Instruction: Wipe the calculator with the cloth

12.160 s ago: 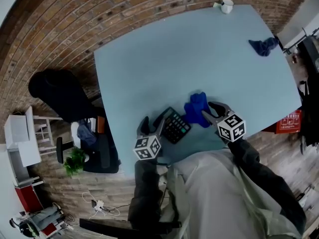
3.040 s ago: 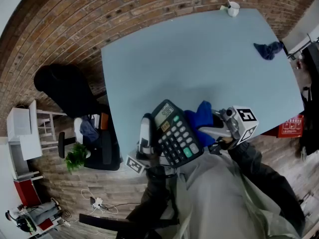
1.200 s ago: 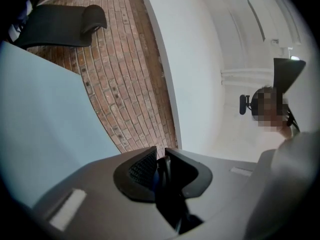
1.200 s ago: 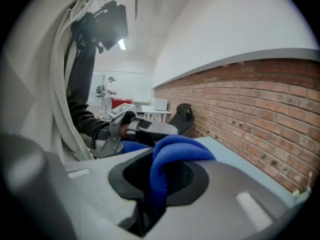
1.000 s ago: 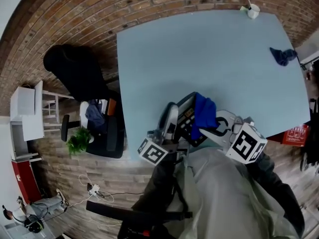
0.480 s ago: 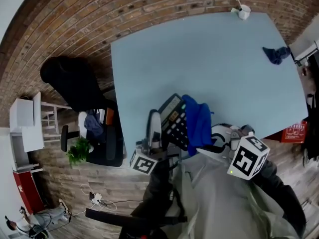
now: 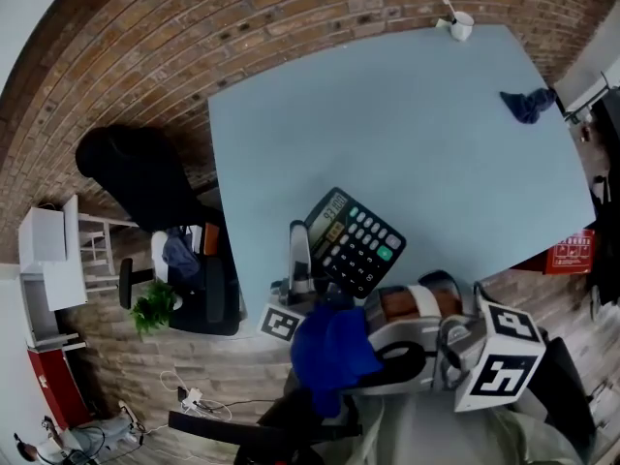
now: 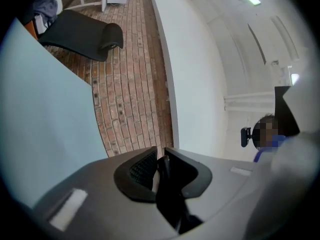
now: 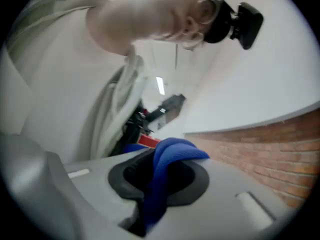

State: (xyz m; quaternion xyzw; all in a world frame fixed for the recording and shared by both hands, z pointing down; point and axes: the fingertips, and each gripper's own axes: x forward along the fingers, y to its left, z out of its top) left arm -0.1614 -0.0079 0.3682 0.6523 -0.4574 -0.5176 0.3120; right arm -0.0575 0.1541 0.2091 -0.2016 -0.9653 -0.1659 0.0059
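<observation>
A black calculator (image 7: 355, 242) with a green key is held tilted above the table's near edge. My left gripper (image 7: 304, 260) is shut on its left edge, which shows in the left gripper view as a thin dark edge (image 8: 167, 199) between the left gripper's (image 8: 159, 171) pads. The blue cloth (image 7: 328, 350) hangs bunched from my right gripper (image 7: 360, 358), low in the head view, close to the person's body and apart from the calculator. In the right gripper view the cloth (image 9: 167, 166) is pinched in the right gripper (image 9: 157, 178).
The pale blue table (image 7: 407, 134) carries a white cup (image 7: 456, 24) at its far corner and a second dark blue cloth (image 7: 526, 105) near its right edge. A black chair (image 7: 136, 177) and a plant (image 7: 155, 308) stand left of the table, by the brick wall.
My right gripper has lifted the cloth off the calculator and swung it back toward the person. The calculator's keys now show uncovered. The left gripper has barely moved.
</observation>
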